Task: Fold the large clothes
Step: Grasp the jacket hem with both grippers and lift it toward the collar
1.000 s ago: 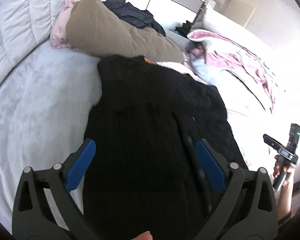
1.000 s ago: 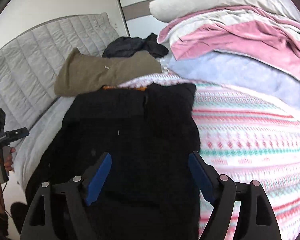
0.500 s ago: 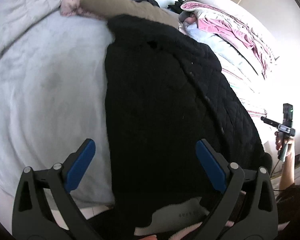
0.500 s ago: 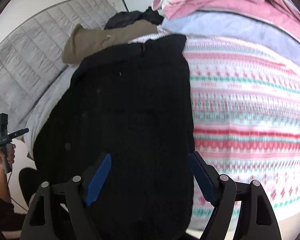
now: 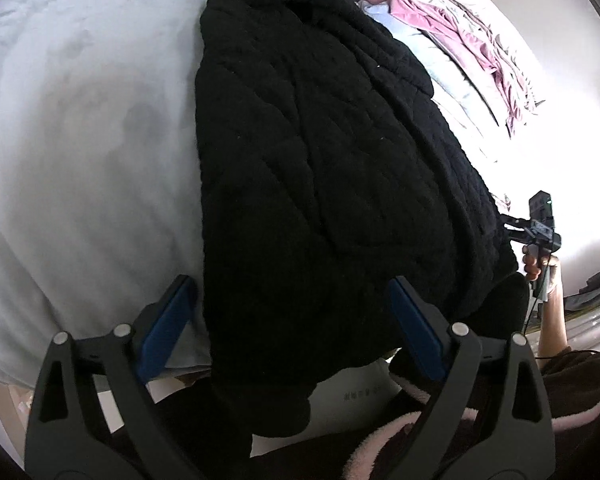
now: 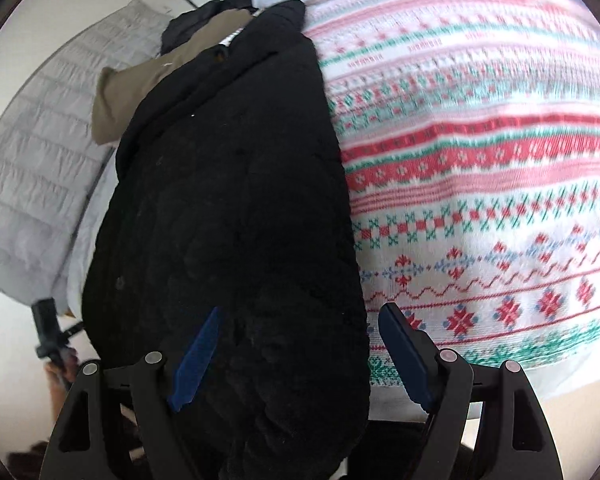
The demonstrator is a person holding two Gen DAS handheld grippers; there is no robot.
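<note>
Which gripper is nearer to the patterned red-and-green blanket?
Right. The right gripper sits at the black coat edge bordering the patterned blanket; the left gripper is at the coat's opposite side.

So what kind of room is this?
Most likely a bedroom: a black quilted coat lies across a bed with a pale sheet, a patterned blanket and a padded grey headboard.

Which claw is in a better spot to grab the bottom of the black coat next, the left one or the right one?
Probably the left claw. Its open jaws straddle the black coat right where its bottom edge hangs off the bed. The right claw is open too, but sits over the coat's side edge, beside the patterned blanket.
</note>
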